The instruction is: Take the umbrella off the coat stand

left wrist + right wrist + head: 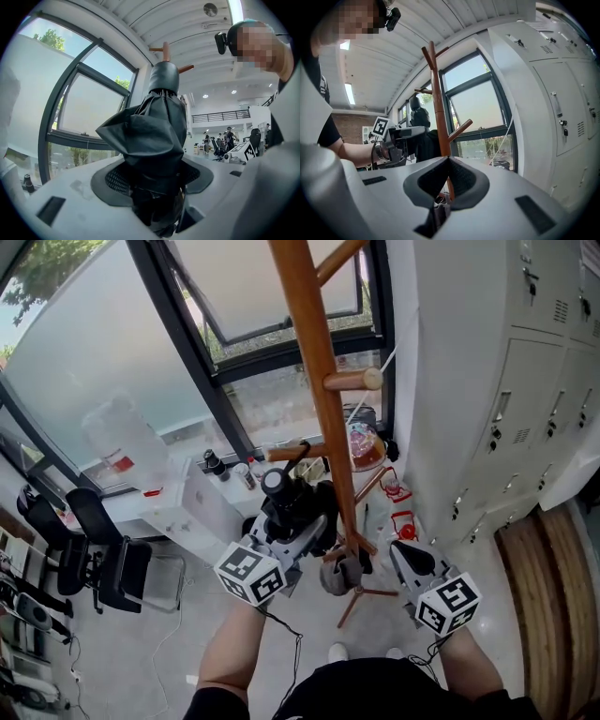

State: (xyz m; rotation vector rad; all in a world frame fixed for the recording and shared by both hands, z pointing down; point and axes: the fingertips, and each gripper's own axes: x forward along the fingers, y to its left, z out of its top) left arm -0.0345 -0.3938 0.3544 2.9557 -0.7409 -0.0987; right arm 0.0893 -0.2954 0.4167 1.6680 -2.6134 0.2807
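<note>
Umbrella point(154, 136) clamped in left hand-held gripper point(292, 521); lower end hidden.

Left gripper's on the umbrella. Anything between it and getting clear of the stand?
Yes. In the head view a low peg juts from the stand just above the umbrella clamped in the left gripper, and the pole runs close beside it. Whether a strap hangs on that peg I can't tell.

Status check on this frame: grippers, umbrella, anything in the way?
Left gripper shut on umbrella. Right gripper shut, empty, facing coat stand. Umbrella close beside the stand; lower peg near its top end.
</note>
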